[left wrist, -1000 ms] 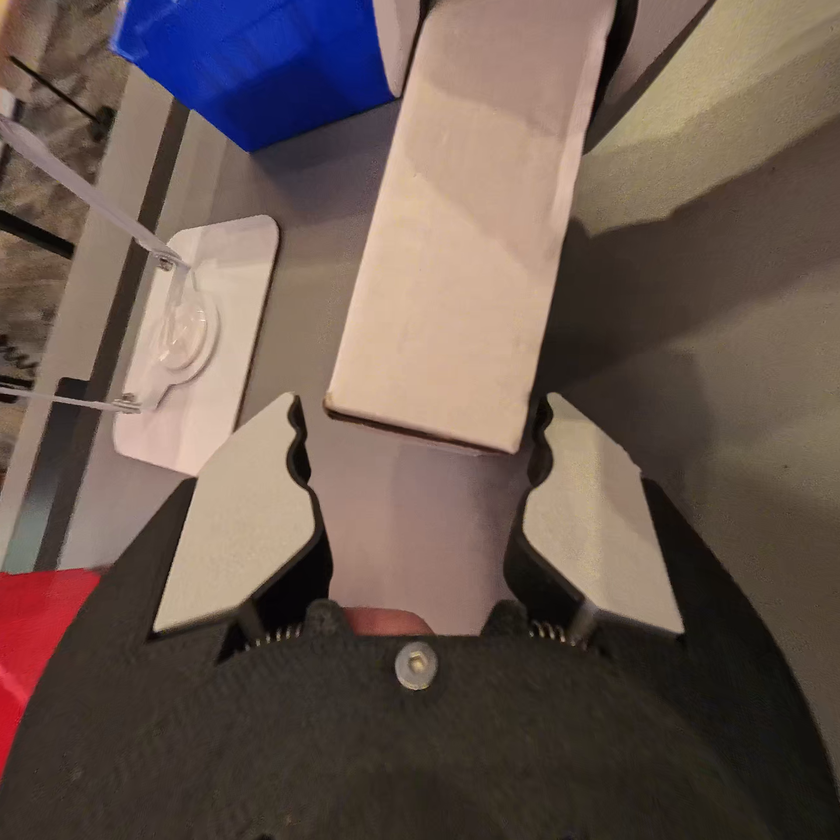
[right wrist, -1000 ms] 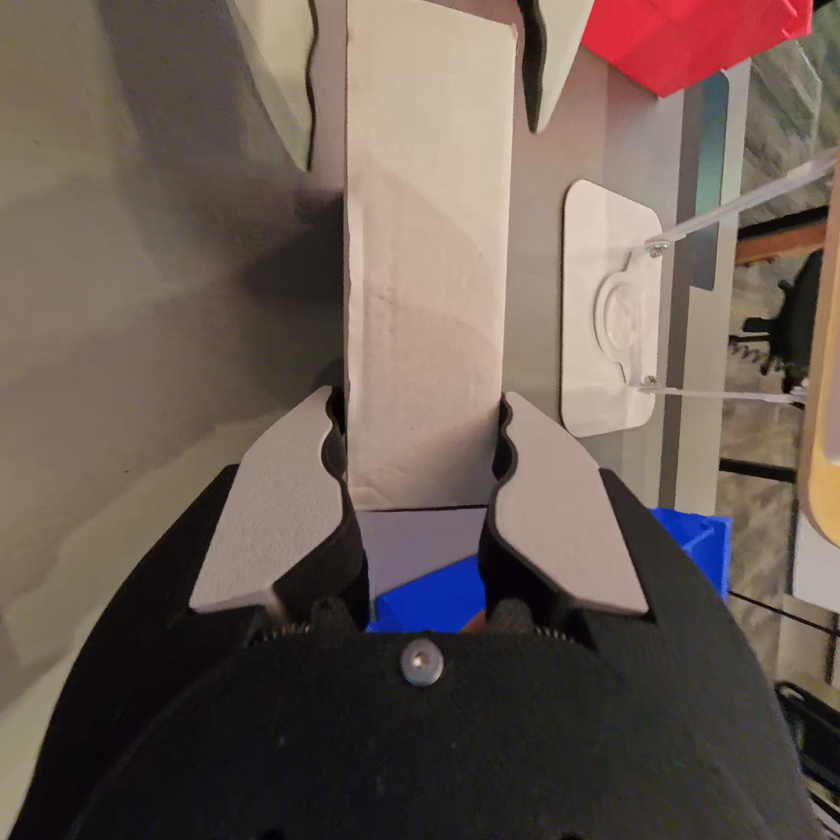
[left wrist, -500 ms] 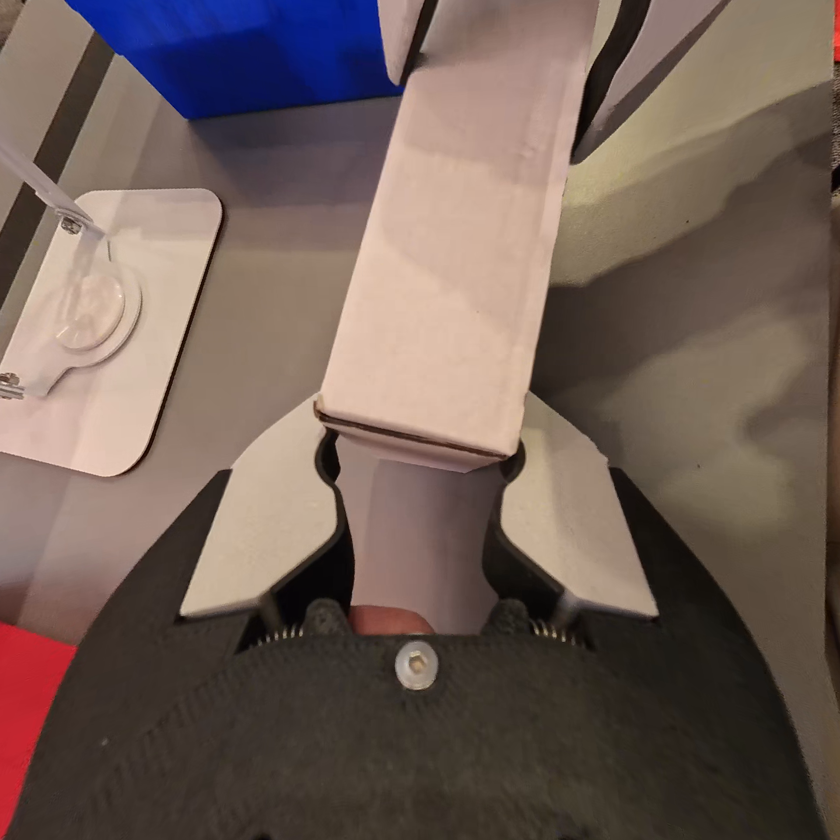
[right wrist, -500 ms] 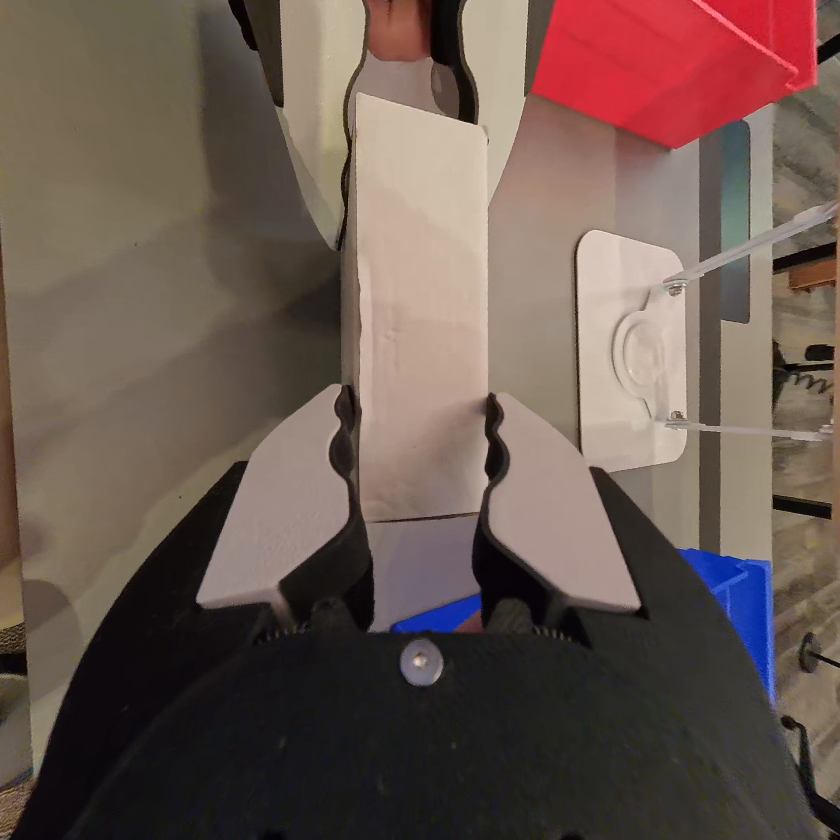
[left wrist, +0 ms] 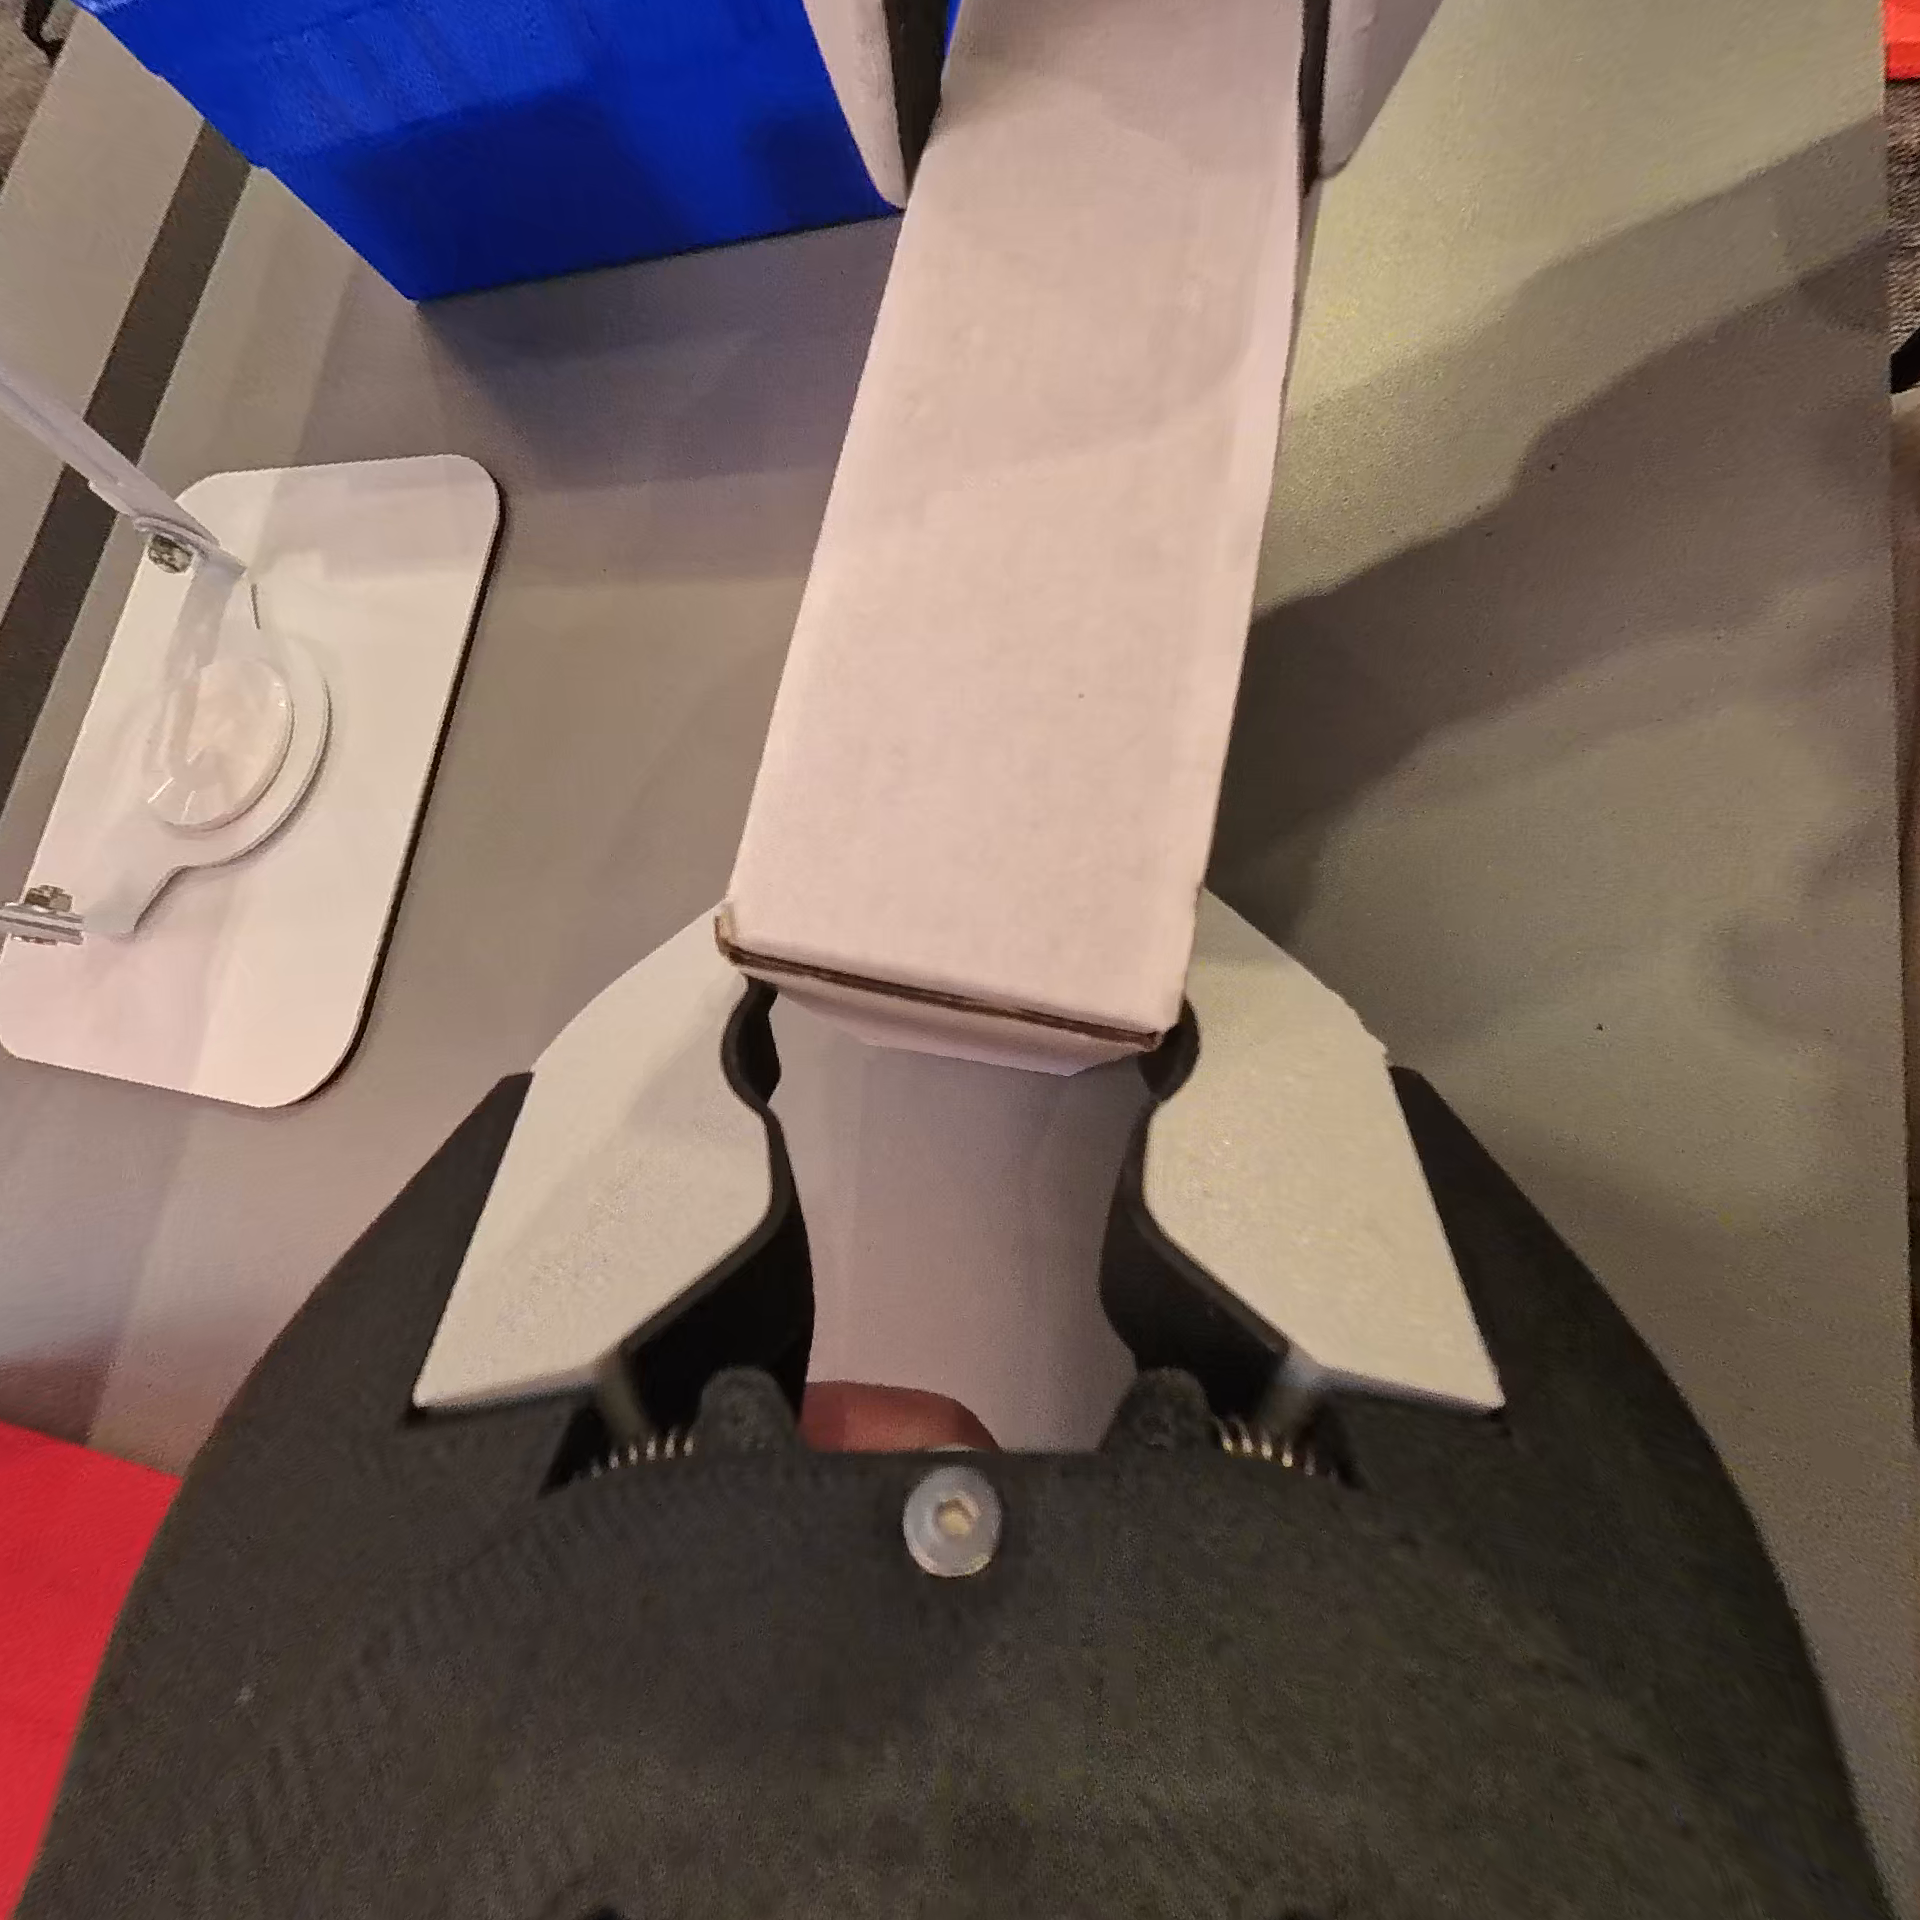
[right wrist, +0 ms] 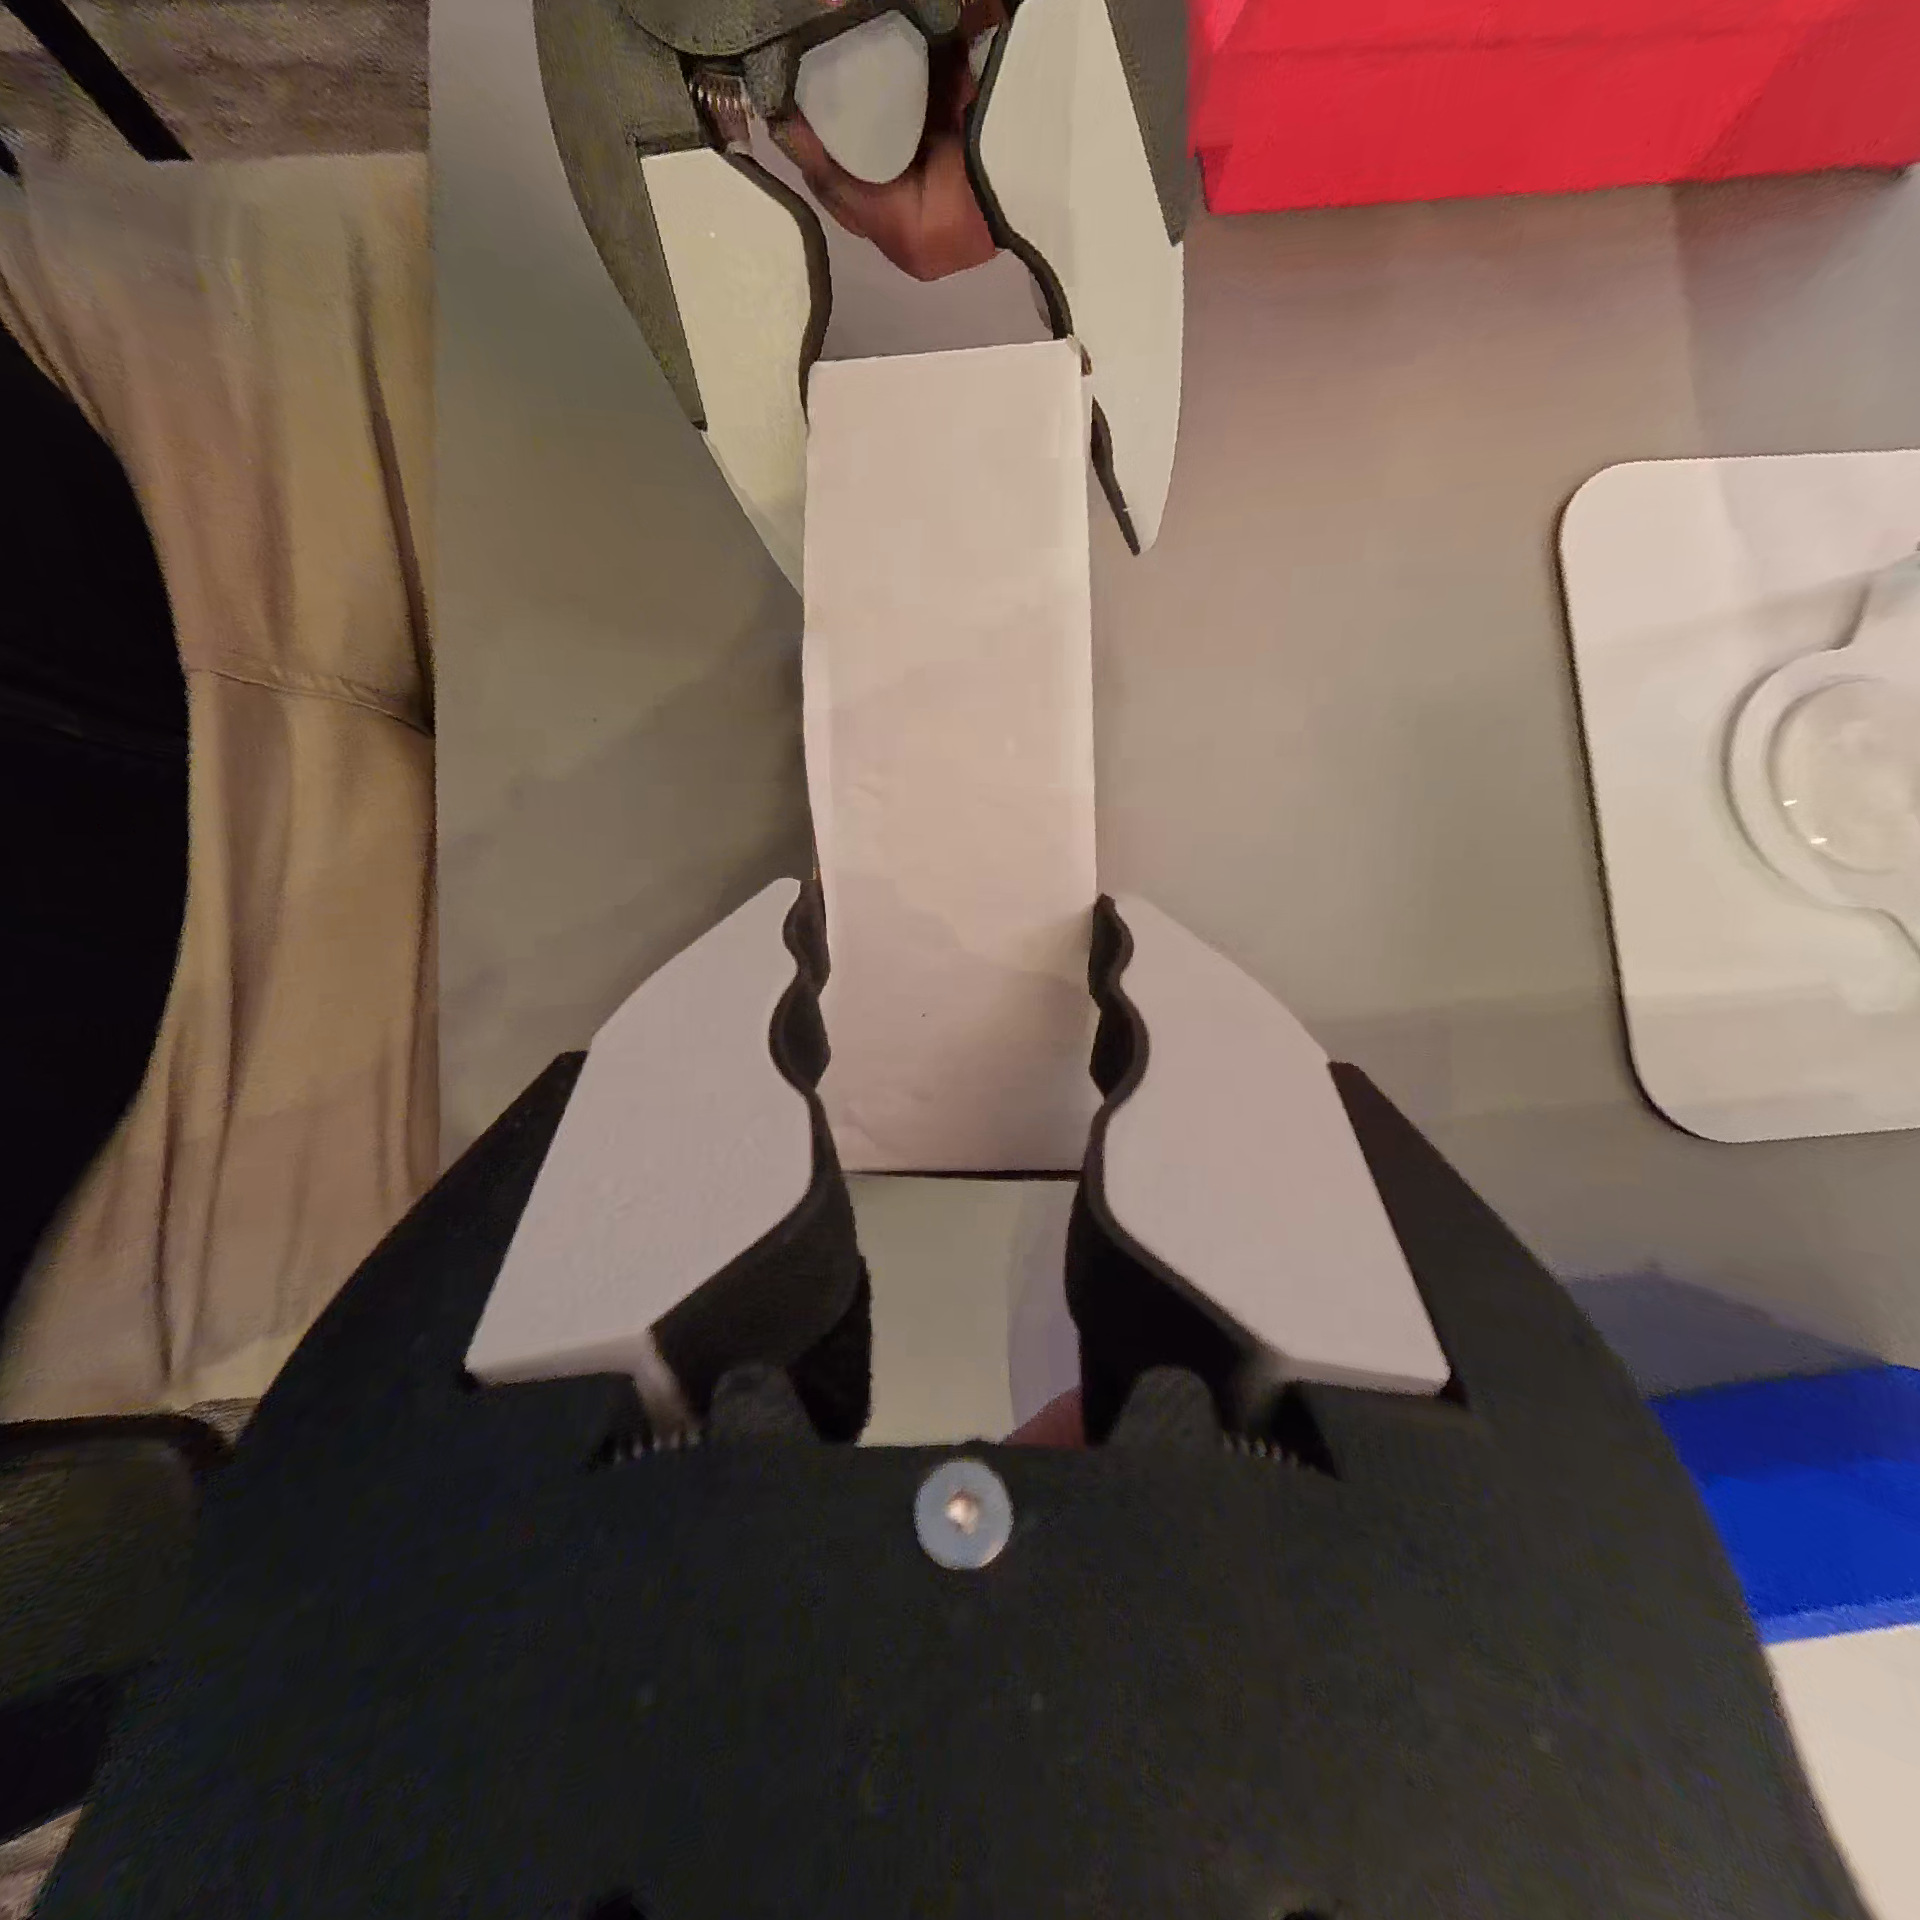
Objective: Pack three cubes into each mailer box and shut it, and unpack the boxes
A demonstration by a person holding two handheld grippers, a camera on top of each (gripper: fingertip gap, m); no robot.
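Grey counter [left wrist: 1558, 831] carries everything. Nearest, the left gripper [left wrist: 961, 1013] has its jaws clamped on one end of the closed white mailer box [left wrist: 1029, 582]; the right gripper [right wrist: 956, 997] clamps the far end. Its contents are hidden. Beyond, a blue bin [left wrist: 499, 125] is cut off.

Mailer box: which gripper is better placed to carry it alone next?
Probably right: the right gripper clasps the mailer box deep along its sides; the left gripper pinches only its end corners.
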